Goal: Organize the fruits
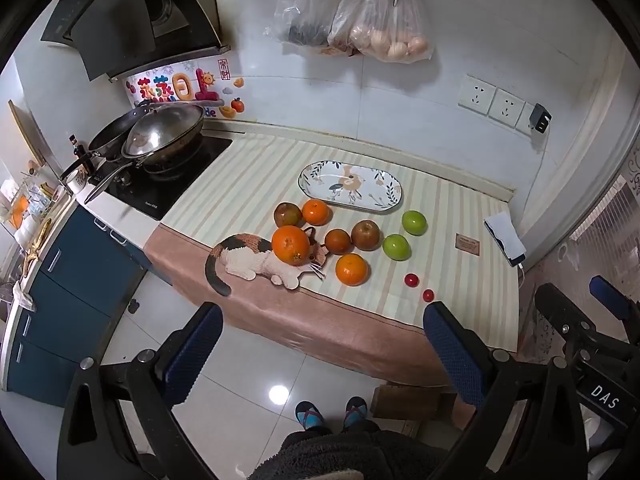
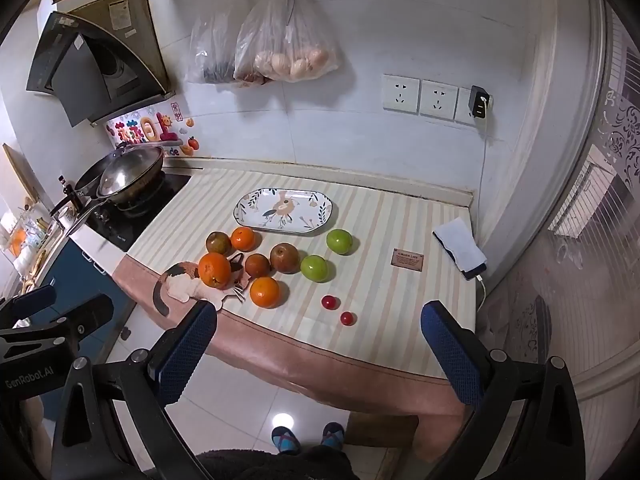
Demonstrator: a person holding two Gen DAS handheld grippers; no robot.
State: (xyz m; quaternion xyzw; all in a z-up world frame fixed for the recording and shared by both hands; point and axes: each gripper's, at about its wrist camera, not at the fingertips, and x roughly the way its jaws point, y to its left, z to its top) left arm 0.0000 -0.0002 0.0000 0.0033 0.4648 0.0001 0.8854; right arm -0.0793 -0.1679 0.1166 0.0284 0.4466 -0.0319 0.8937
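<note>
An empty oval floral plate (image 1: 350,187) (image 2: 283,211) lies at the back of the striped counter. In front of it lie three oranges (image 1: 291,245) (image 2: 264,292), three dark red-brown apples (image 1: 365,235) (image 2: 284,257), two green apples (image 1: 396,247) (image 2: 314,268) and two small red tomatoes (image 1: 411,279) (image 2: 328,302). The largest orange rests on a cat-shaped mat (image 1: 244,258) (image 2: 182,284). My left gripper (image 1: 322,326) and right gripper (image 2: 318,328) are both open and empty, held before the counter's front edge, apart from the fruit.
A stove with a wok and pans (image 1: 166,132) (image 2: 120,174) stands to the left. A phone on charge (image 1: 505,238) (image 2: 460,249) lies at the right edge. Bags (image 1: 380,20) (image 2: 280,48) hang on the wall. My feet (image 1: 332,412) stand on the tiled floor.
</note>
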